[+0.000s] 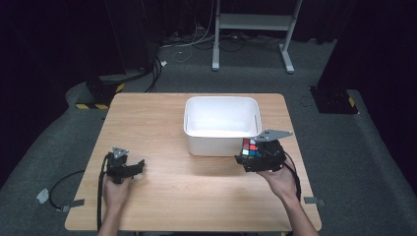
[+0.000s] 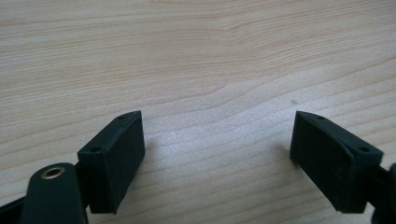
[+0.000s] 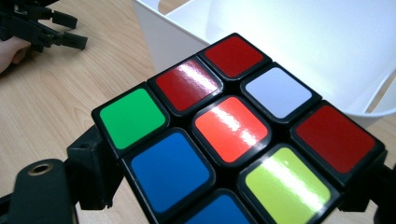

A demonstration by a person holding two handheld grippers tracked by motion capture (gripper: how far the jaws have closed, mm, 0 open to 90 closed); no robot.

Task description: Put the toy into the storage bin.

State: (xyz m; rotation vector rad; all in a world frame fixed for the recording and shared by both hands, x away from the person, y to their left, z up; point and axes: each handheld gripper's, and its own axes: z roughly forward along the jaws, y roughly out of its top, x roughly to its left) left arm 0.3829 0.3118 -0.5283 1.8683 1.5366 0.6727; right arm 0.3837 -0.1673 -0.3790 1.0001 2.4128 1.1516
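A scrambled colour cube [image 1: 250, 149] with black edges is held just in front of the white bin [image 1: 196, 142], near its front right corner. My right gripper [image 1: 259, 156] is shut on it. In the right gripper view the cube [image 3: 233, 130] sits between the two black jaws, with red, green, blue, orange, white and yellow squares facing the camera, and the bin's wall [image 3: 154, 37] rises just behind it. My left gripper [image 1: 140, 165] rests low over the table at the front left, open. Bare wood lies between its jaws [image 2: 217, 149].
The white bin stands at the middle back of the wooden table [image 1: 162, 118] and looks empty inside. Cables trail from both grippers off the table's front edge. Dark floor, a white stand's feet [image 1: 251, 22] and black equipment lie beyond the table.
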